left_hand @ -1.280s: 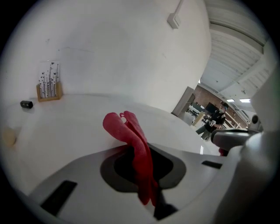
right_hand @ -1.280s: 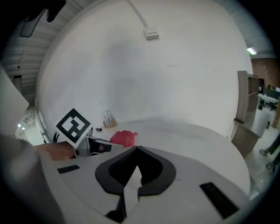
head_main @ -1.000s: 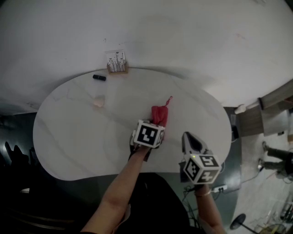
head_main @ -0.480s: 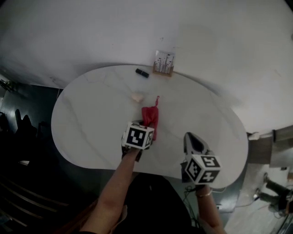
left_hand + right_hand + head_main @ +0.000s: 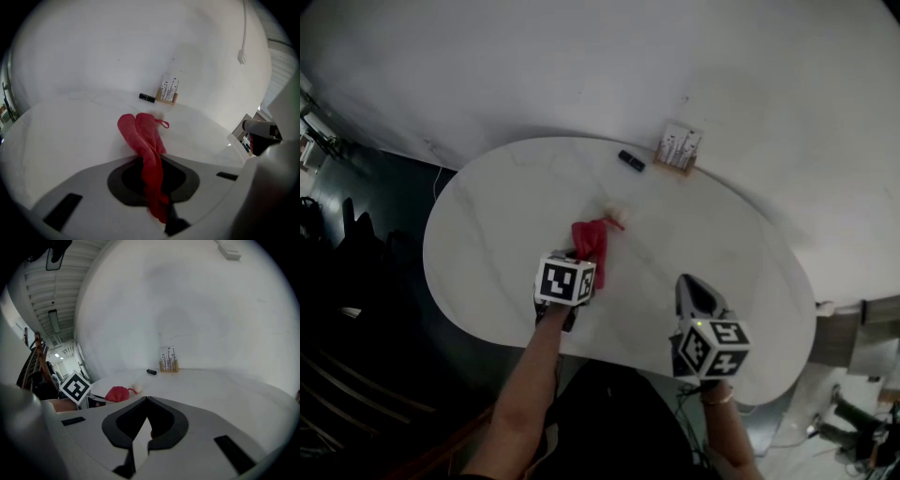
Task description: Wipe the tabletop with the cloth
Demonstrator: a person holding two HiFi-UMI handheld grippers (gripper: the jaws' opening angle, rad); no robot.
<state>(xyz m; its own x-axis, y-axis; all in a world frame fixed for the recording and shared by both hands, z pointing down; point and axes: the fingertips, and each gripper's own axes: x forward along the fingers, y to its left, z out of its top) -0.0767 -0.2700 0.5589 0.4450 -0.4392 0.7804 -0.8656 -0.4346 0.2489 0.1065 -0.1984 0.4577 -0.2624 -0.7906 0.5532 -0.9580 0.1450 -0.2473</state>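
- Cloth (image 5: pixel 590 246) – red and bunched up, lying on the white table (image 5: pixel 487 234). Its near end is clamped tight in the left gripper (image 5: pixel 578 268).
- Right gripper (image 5: pixel 693 292) – jaws closed to a thin slit with nothing in them. It's over the table's near edge, well apart from the cloth.
- Cube (image 5: pixel 565 280) on each gripper shows black-and-white square markers.
- Far edge has a wooden holder (image 5: pixel 679 150) with printed cards, print too small to read, and a black stick (image 5: pixel 630 160) beside it.
- Pale lump (image 5: pixel 612 213) sits just past the cloth.

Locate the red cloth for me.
In the head view the red cloth lies on the white tabletop left of centre, its near end clamped in the left gripper and its far end beside a small pale object.
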